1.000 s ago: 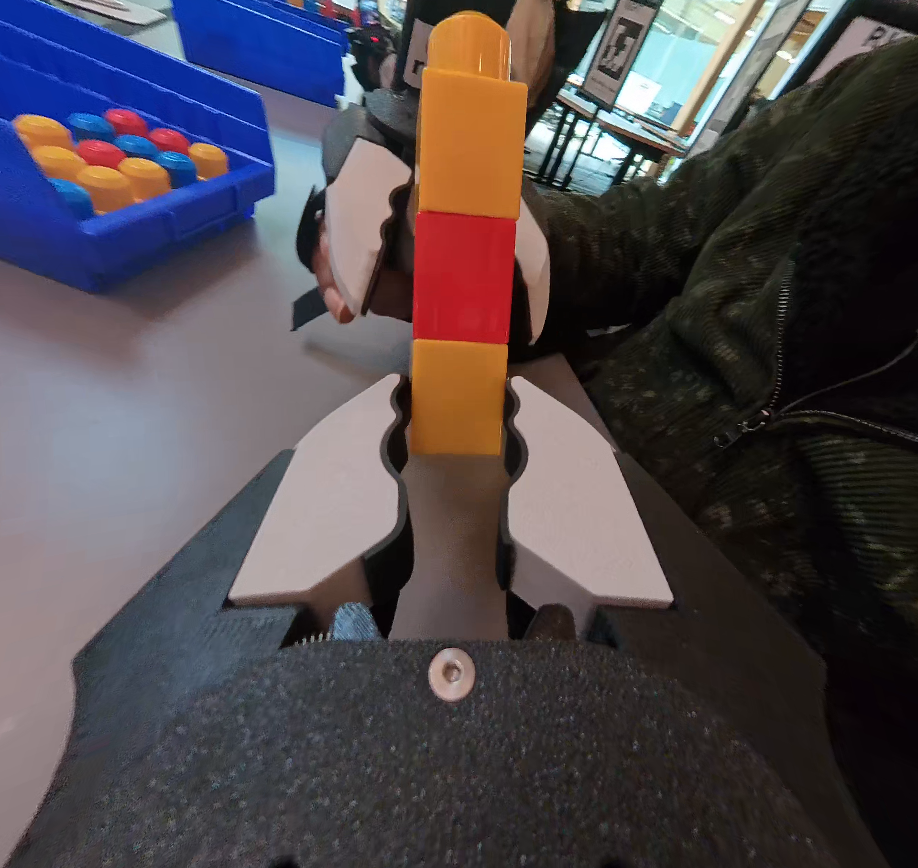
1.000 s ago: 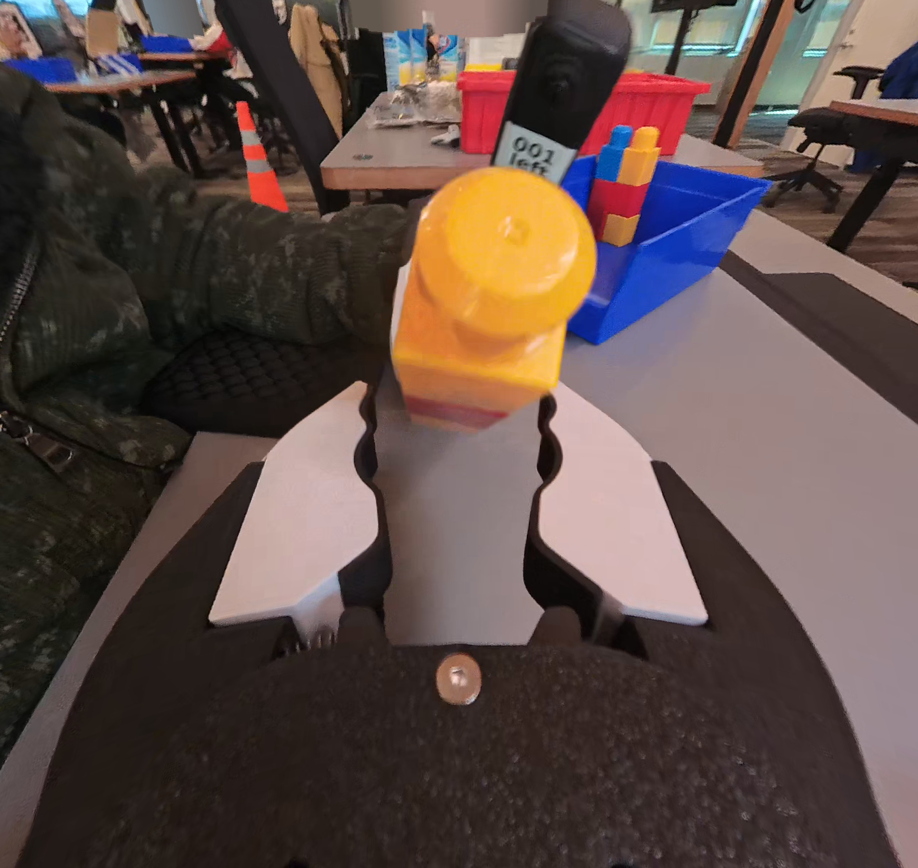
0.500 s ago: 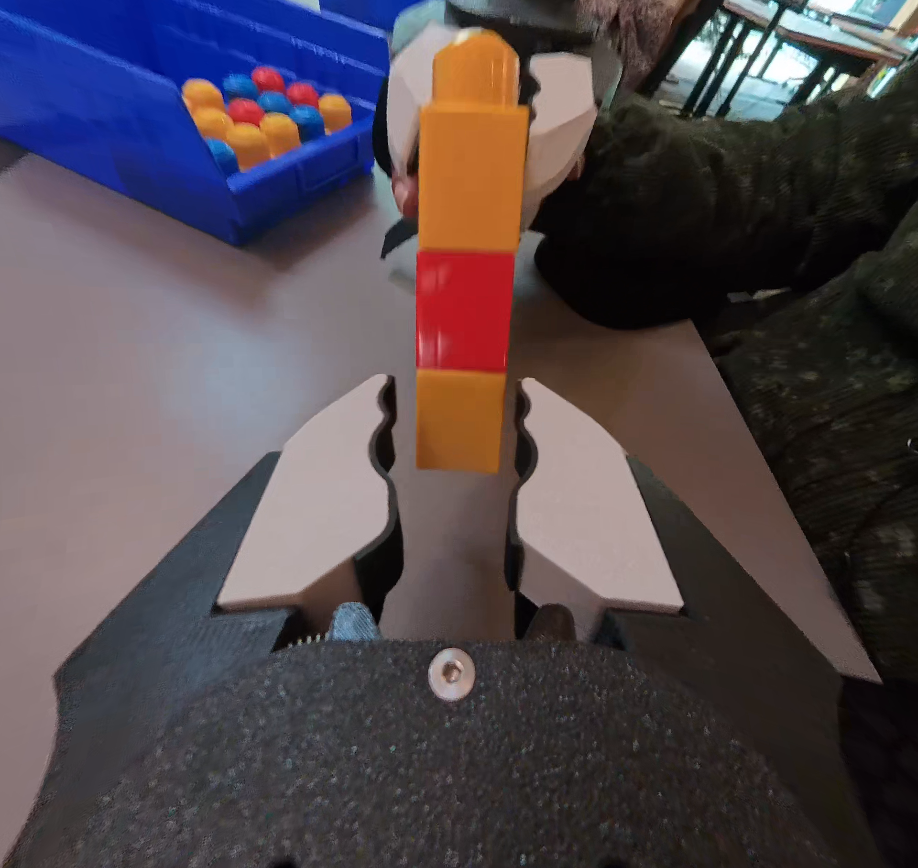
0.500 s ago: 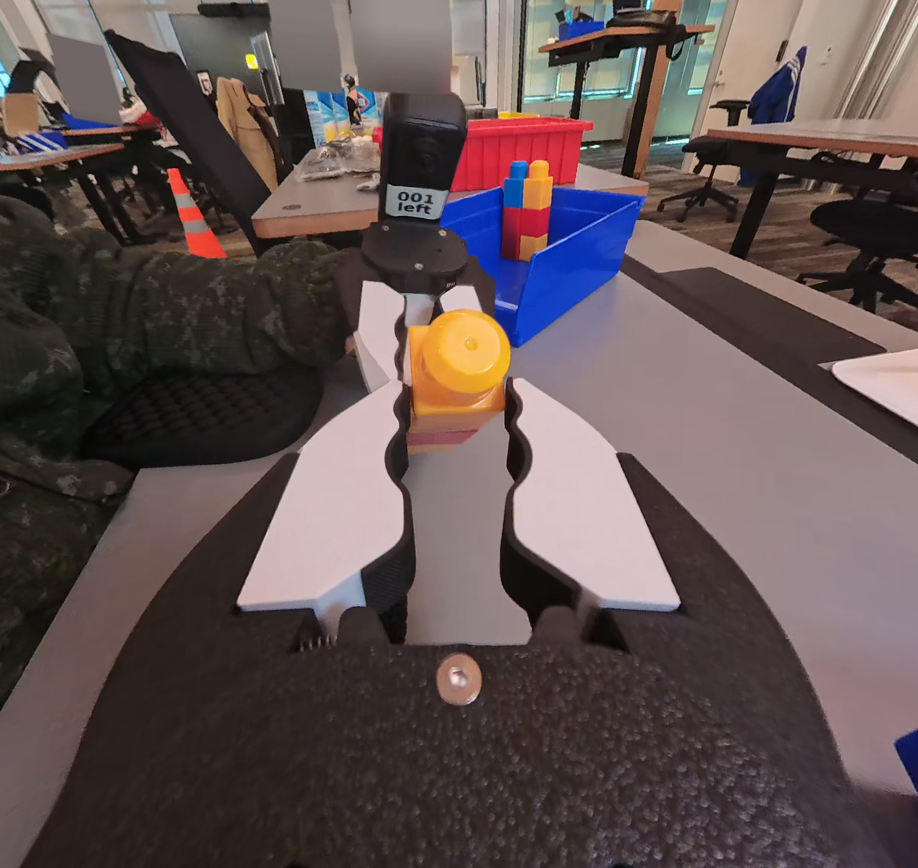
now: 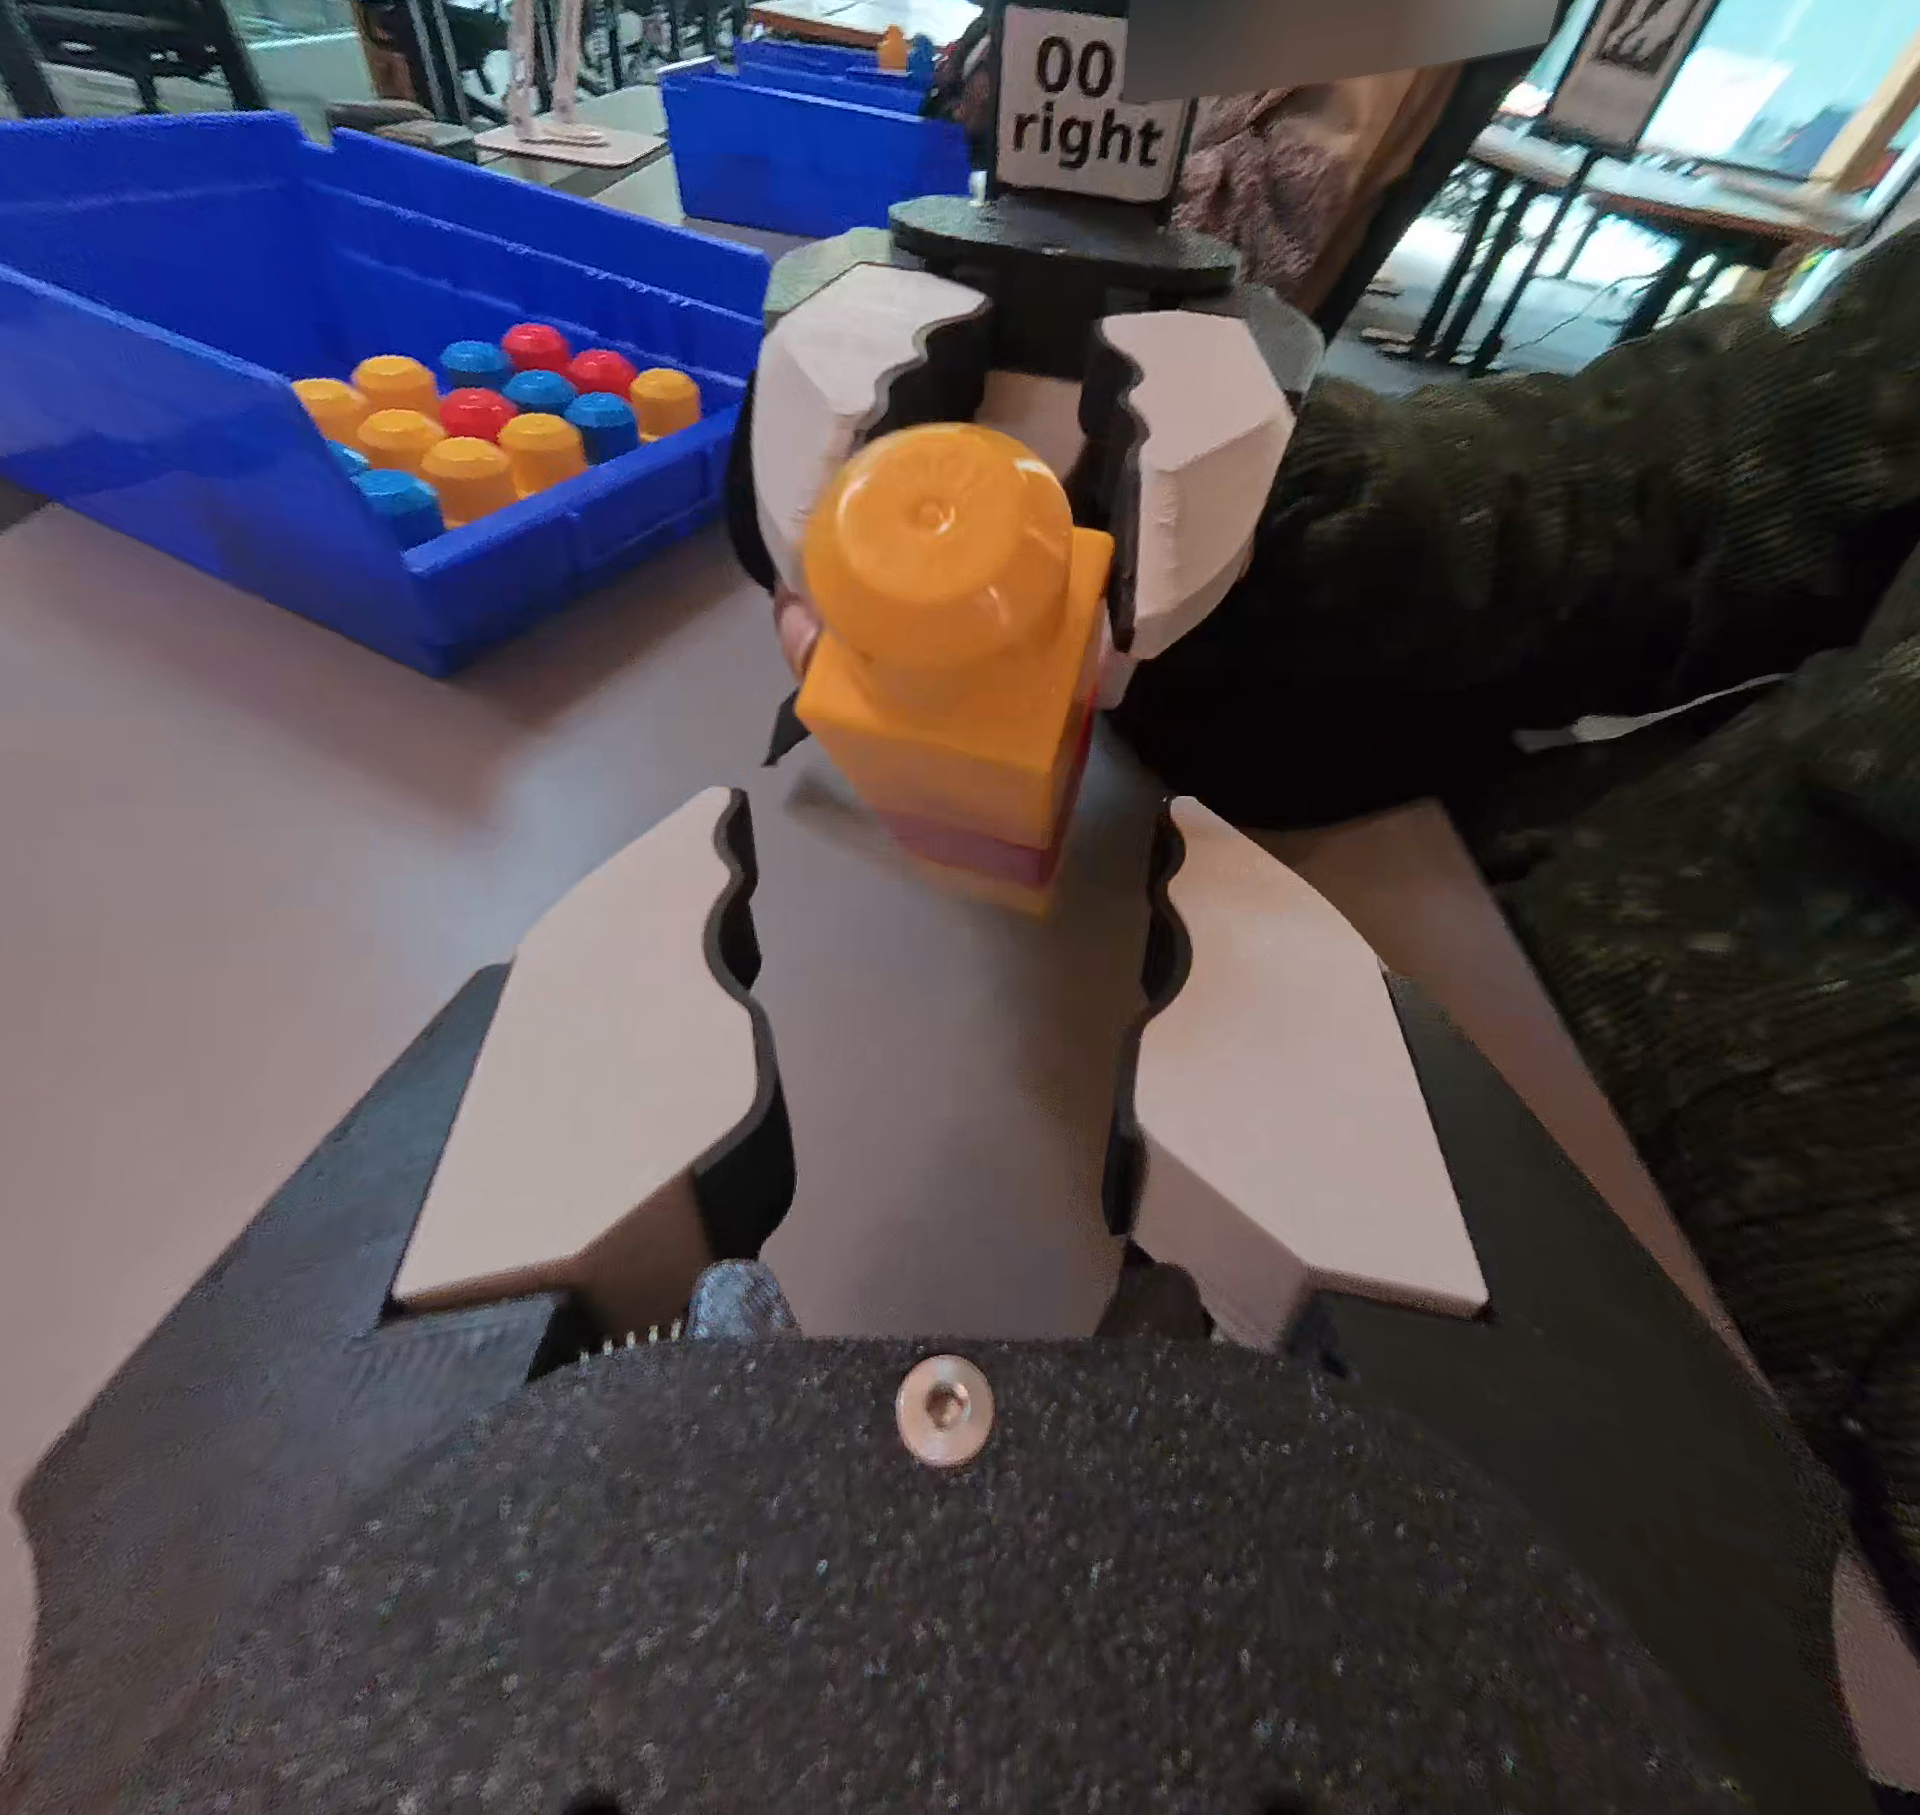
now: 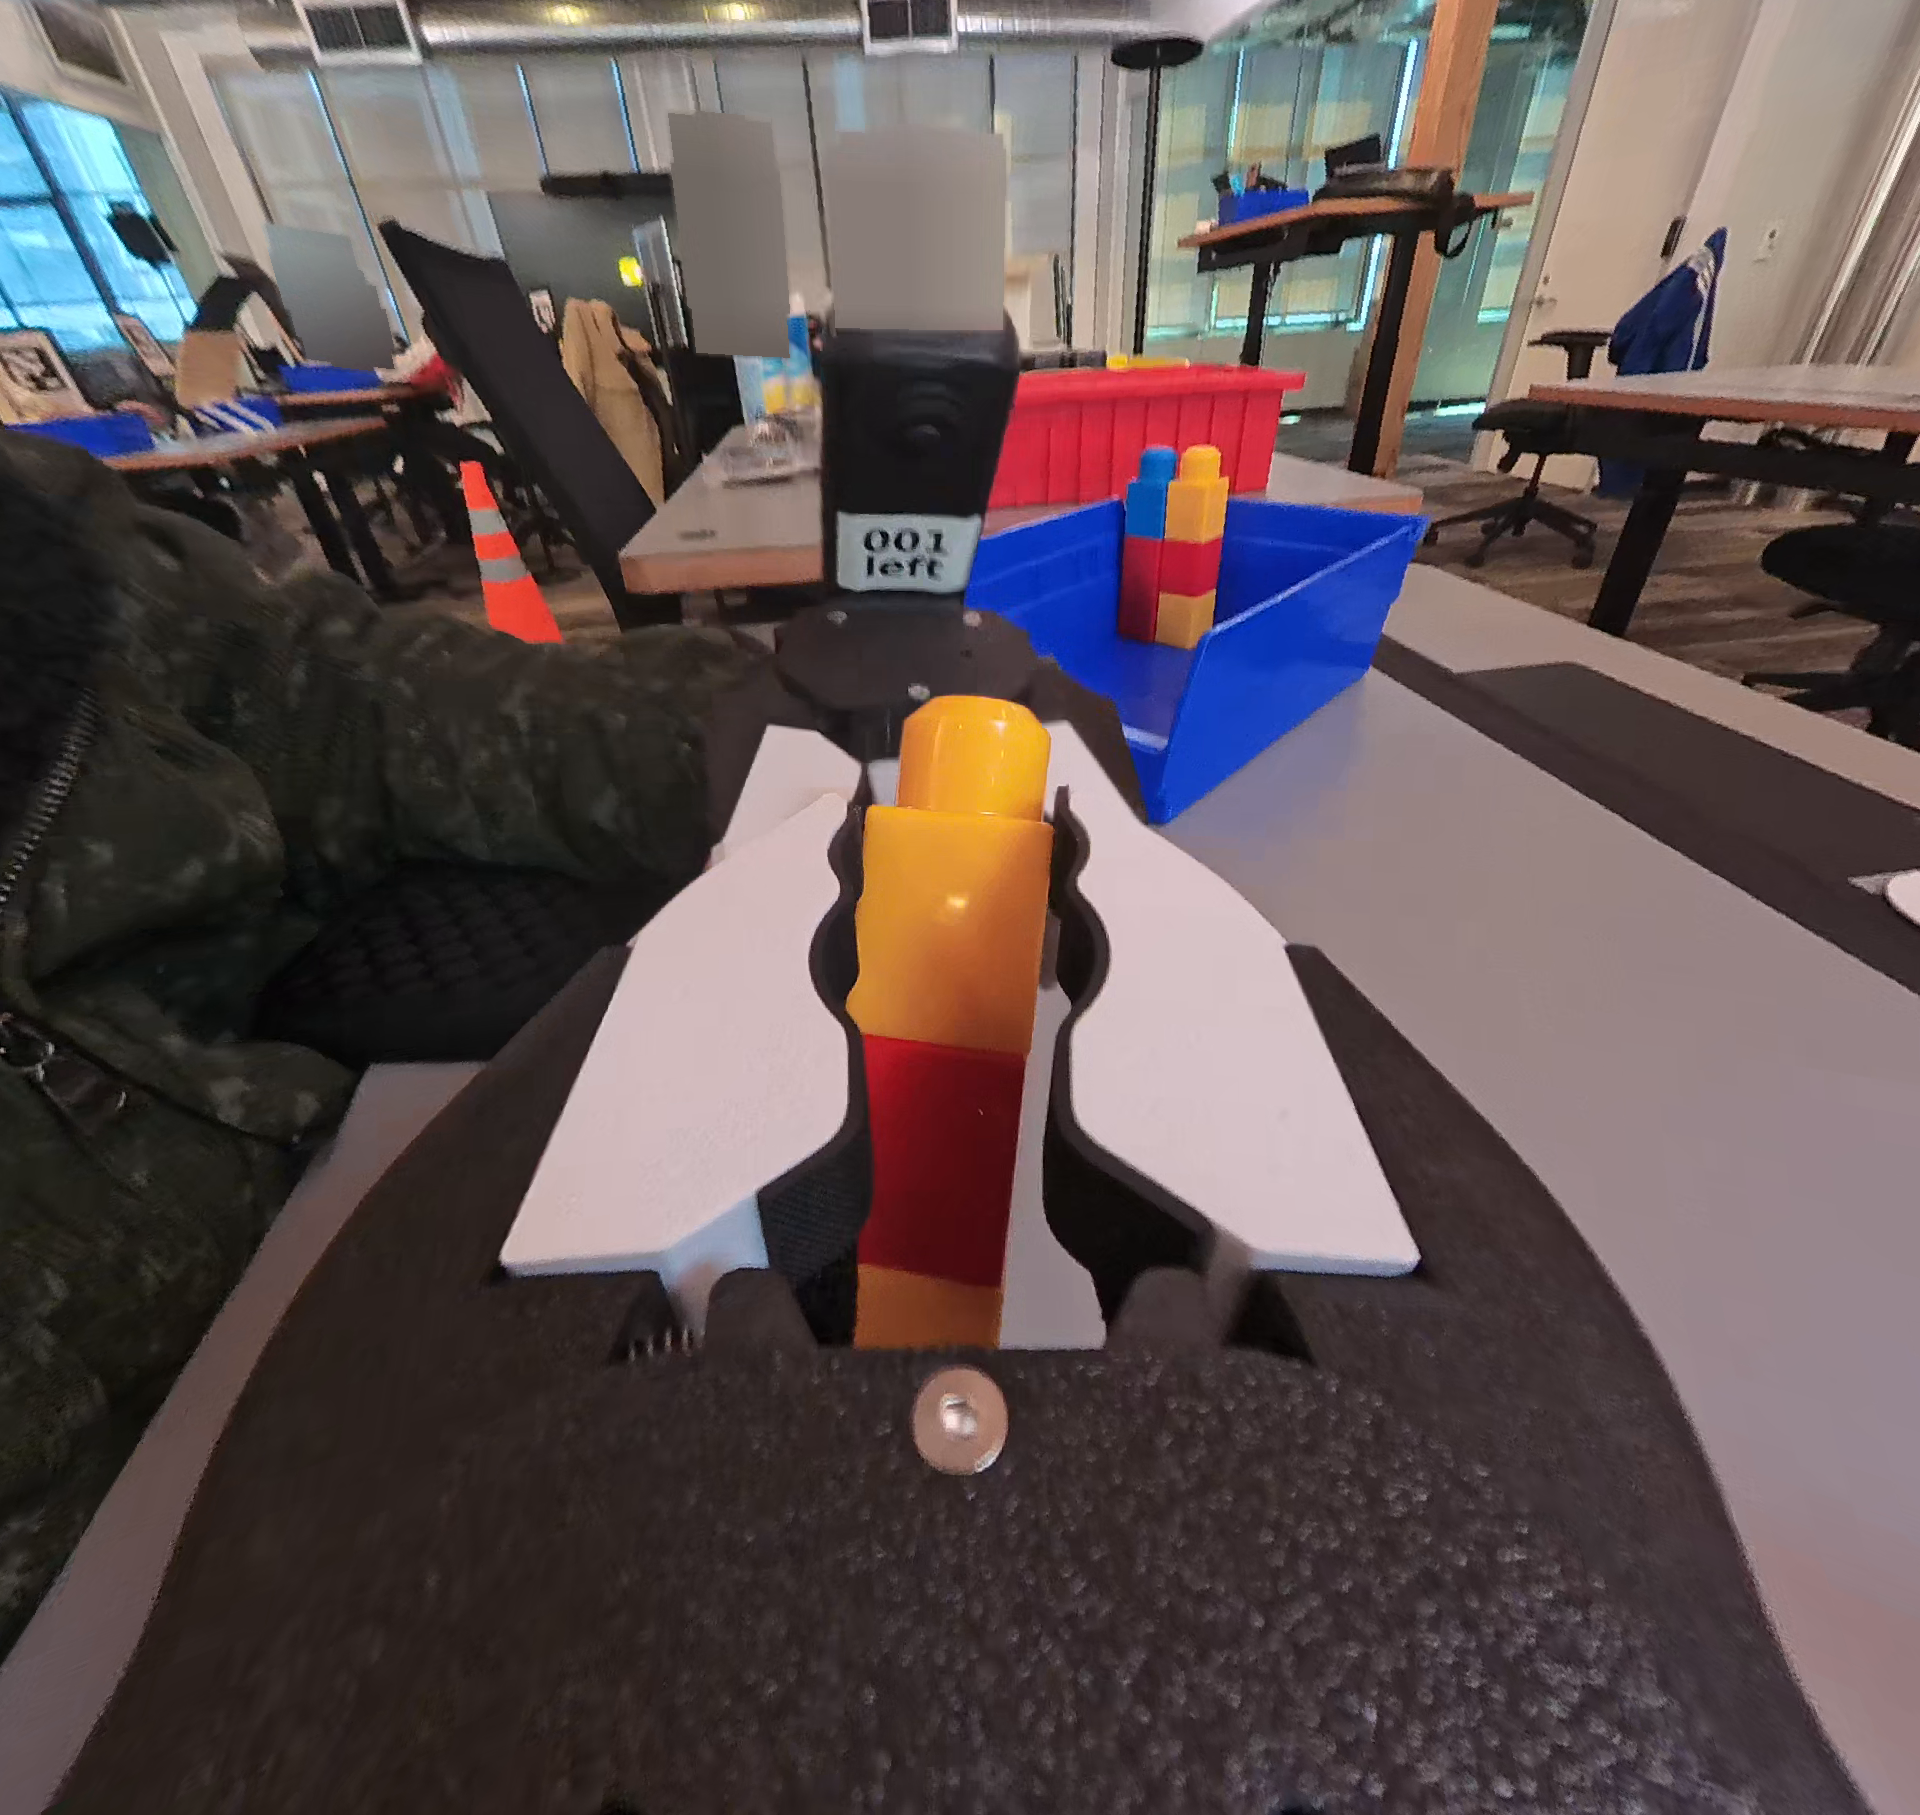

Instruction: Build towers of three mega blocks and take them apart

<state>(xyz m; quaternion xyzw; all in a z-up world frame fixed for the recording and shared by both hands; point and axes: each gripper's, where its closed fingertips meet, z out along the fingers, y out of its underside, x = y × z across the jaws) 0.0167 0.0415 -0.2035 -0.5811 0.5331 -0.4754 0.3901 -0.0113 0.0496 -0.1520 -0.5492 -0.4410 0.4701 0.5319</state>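
A second ago the left gripper (image 5: 951, 866) pinched the bottom yellow block of the three-block tower (image 6: 945, 1027). Now its fingers (image 5: 613, 1027) are spread and hold nothing, and the tower lies between the fingers (image 6: 707, 1027) of the right gripper (image 6: 951, 892), which are pressed on its sides. The tower has passed from left to right, above the bench (image 5: 239, 882). I think the right gripper now carries it to a blue bin (image 6: 1288, 643).

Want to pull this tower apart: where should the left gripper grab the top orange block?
Probably its flat sides below the round stud, approached head-on from the stud end: it points at the open left gripper, while the right gripper holds the tower.
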